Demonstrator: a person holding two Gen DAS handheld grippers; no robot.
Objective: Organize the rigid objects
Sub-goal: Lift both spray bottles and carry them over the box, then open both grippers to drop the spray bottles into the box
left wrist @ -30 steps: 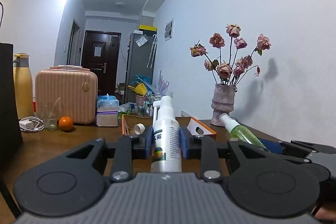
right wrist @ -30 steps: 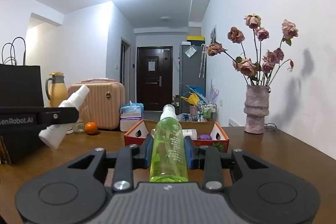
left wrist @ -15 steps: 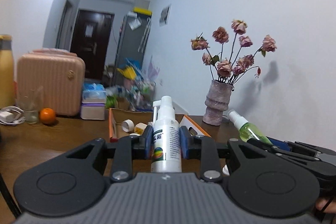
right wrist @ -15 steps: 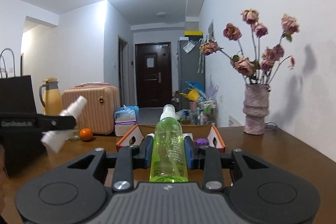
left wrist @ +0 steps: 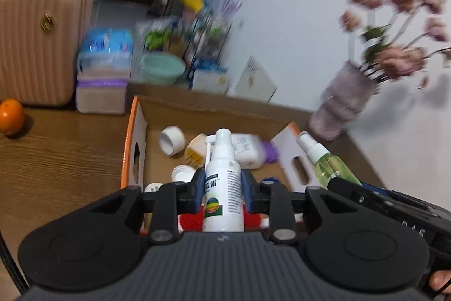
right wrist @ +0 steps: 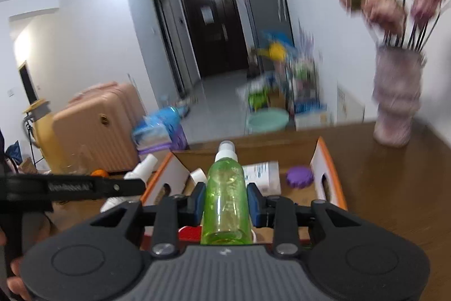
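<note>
left tool (left wrist: 223,189) clamped on a white spray bottle (left wrist: 223,182), blue pads pressed against both sides of the label, nozzle pointing forward. held above the near end of an open cardboard box (left wrist: 135,137) with orange edges, sitting on the wooden table (left wrist: 56,160). inside the box: a white cap (left wrist: 172,140), a yellowish plug (left wrist: 195,150), a white bottle lying flat (left wrist: 245,150) with a purple cap (left wrist: 269,154), more small white caps near the front. something red just under the tool, too hidden to name.

right tool (right wrist: 225,200) shut around a green spray bottle (right wrist: 227,193), white nozzle forward, also over the near end of the same box (right wrist: 328,174). seen here in the box: a white label-covered bottle (right wrist: 262,177), a purple ridged lid (right wrist: 300,177), a white cap (right wrist: 198,175).

both bottles side by side: green one (left wrist: 329,165) showing at the right of the left view, white one (right wrist: 138,174) showing at the left of the right view behind the other tool's arm.

around the box on the table: an orange (left wrist: 11,116), a pink suitcase (left wrist: 42,41), stacked plastic tubs (left wrist: 103,75), a pale vase of dried roses (left wrist: 344,106). background heavily blurred.
</note>
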